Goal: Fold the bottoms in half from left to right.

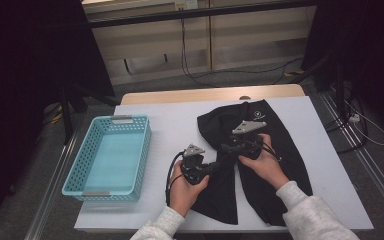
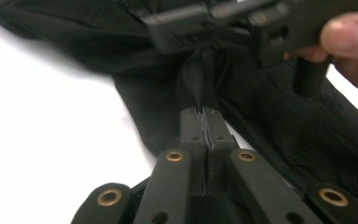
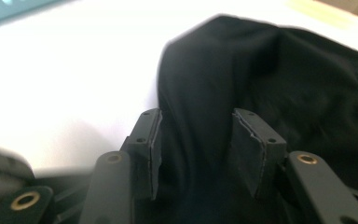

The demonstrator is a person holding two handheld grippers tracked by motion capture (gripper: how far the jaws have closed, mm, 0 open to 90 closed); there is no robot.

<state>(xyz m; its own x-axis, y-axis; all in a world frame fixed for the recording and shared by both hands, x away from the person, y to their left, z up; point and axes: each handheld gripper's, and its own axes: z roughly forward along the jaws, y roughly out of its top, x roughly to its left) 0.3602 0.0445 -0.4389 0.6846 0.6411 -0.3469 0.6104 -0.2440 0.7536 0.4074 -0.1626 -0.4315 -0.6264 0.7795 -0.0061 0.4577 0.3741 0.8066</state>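
A black garment (image 1: pixel 275 150) lies spread on the right half of the white table (image 1: pixel 175 120). My left gripper (image 1: pixel 214 167) sits at the garment's left edge, shut on a thin pinch of its fabric (image 2: pixel 200 88); in the left gripper view the pads (image 2: pixel 206 119) meet on the cloth. Just right of it and slightly farther back is my right gripper (image 1: pixel 228 149), also seen across the top of the left gripper view (image 2: pixel 200 25). In the right gripper view its jaws (image 3: pixel 196 128) stand apart around a raised fold of the black fabric (image 3: pixel 200 93), so it is open.
A light blue perforated basket (image 1: pixel 145 145) stands at the table's left side with nothing in it. Beyond the far wooden edge (image 1: pixel 210 94) are cables on the floor and dark stands at both sides.
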